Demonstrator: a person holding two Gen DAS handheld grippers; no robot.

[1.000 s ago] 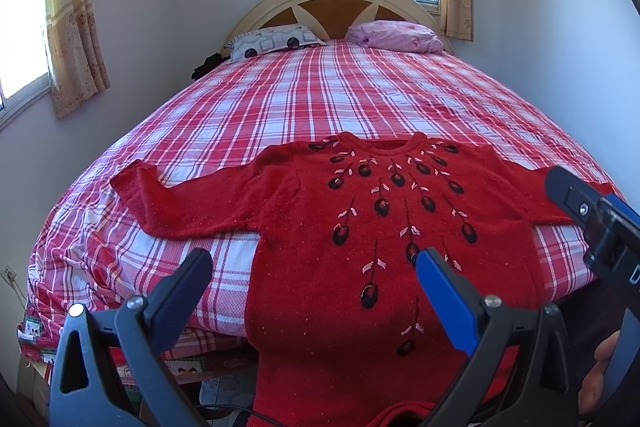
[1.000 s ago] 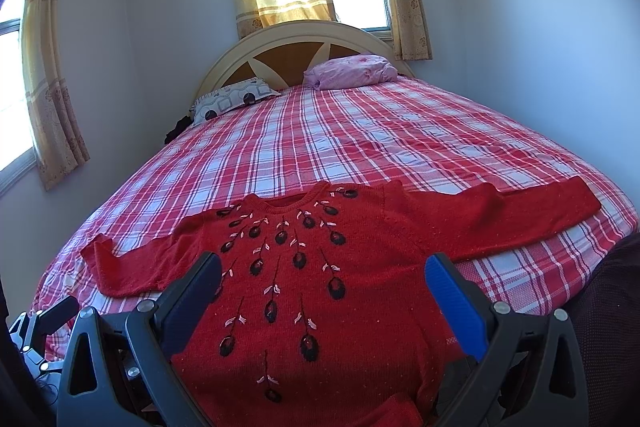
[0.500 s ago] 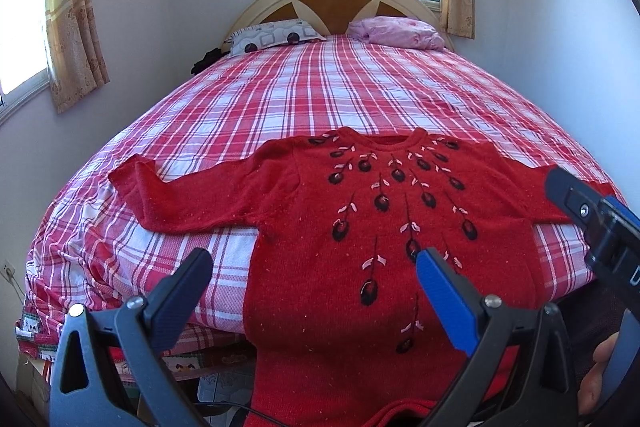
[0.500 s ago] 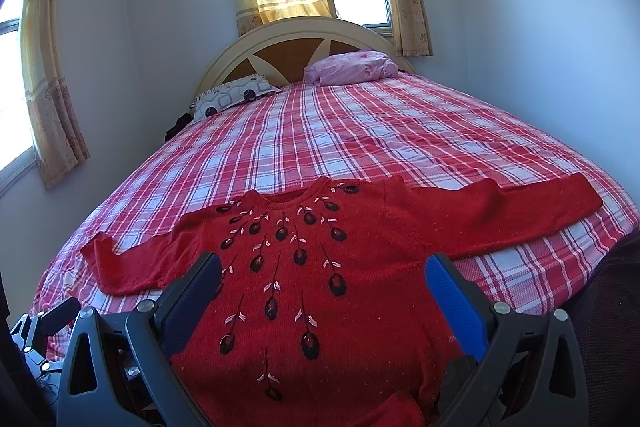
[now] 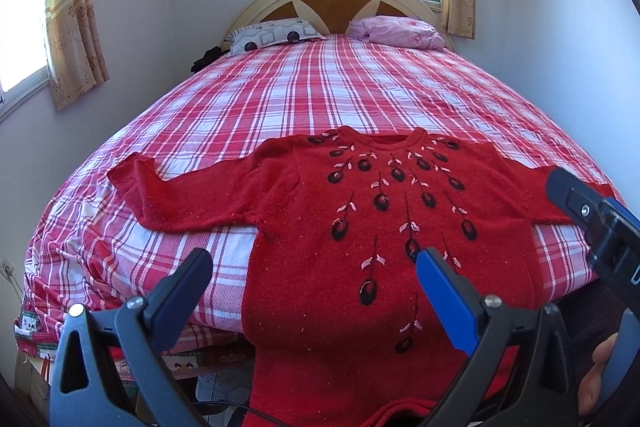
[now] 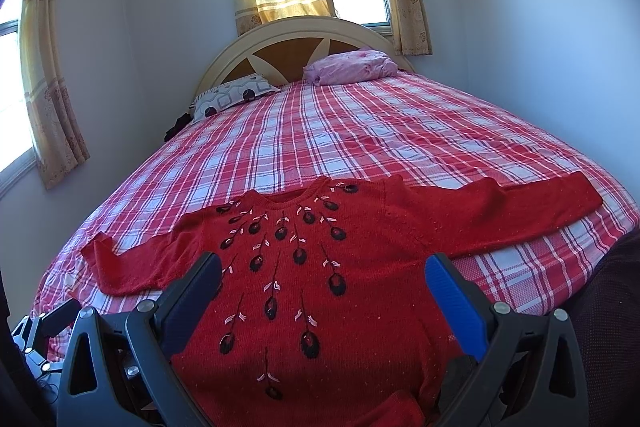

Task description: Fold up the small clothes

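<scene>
Red sweater (image 5: 384, 227): slid toward 12 o'clock on bed (image 5: 320, 87), lay flat, unfolded. Left tongs (image 5: 312, 275), right tongs (image 6: 324, 279): both released, empty; folding not begun.

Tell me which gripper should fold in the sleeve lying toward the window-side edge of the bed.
Left. The open left gripper faces that sleeve of the red sweater; the right gripper sits toward the opposite sleeve.

Both wrist views look from the bed's (image 5: 320, 95) foot toward the headboard (image 6: 296, 47). Left sits further left; both share the red sweater (image 5: 384, 227)
</scene>
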